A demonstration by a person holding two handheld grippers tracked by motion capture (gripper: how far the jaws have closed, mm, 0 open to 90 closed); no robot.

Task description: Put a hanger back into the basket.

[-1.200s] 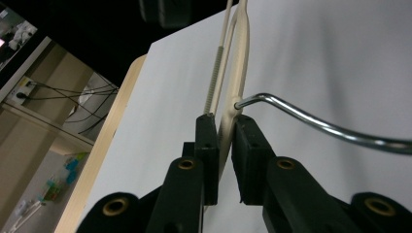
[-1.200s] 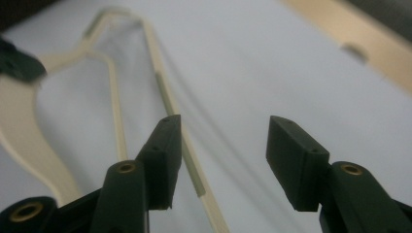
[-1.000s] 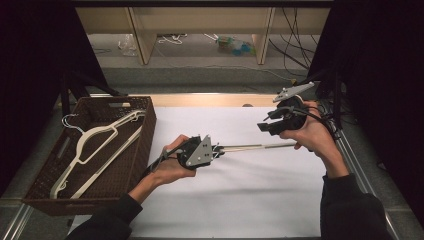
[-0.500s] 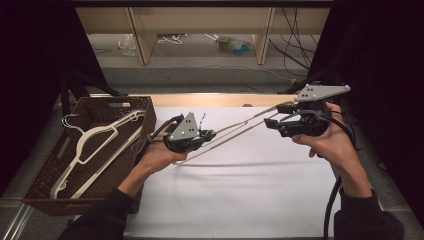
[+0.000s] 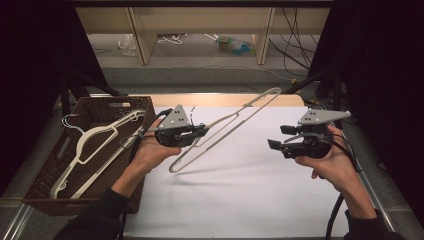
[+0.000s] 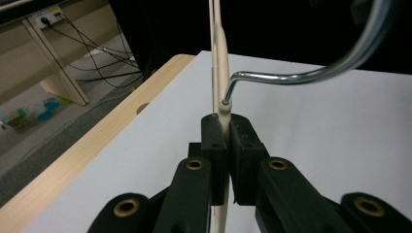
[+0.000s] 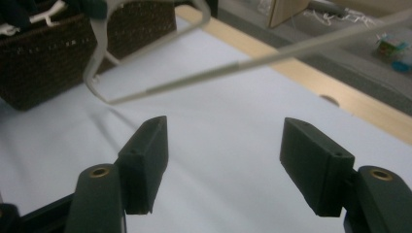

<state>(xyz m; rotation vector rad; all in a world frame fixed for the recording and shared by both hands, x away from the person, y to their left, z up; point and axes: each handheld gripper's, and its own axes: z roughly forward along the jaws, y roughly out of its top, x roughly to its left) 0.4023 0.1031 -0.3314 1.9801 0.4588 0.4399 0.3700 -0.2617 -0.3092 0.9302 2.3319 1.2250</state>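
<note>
A cream plastic hanger [image 5: 235,117] with a metal hook hangs in the air over the white table [image 5: 240,200], slanting up toward the far right. My left gripper [image 5: 202,131] is shut on its thin bar near the hook end. In the left gripper view the pads [image 6: 214,145] pinch the bar [image 6: 221,73] just below the hook [image 6: 301,75]. My right gripper [image 5: 275,140] is apart from the hanger at the right, and its jaws have just been opening with nothing between them. In the right gripper view the gripper [image 7: 223,150] stands wide, with the hanger [image 7: 233,70] farther off.
A dark wicker basket [image 5: 45,170] stands at the table's left edge and holds more cream hangers [image 5: 95,145]. It also shows in the right gripper view as the basket [image 7: 58,53]. A wooden strip [image 5: 225,99] borders the table's far side; shelving and cables lie beyond.
The right gripper has let go of the hanger's far end and drawn back to the right. The left gripper has lifted the hanger, so its far end now points up and away.
</note>
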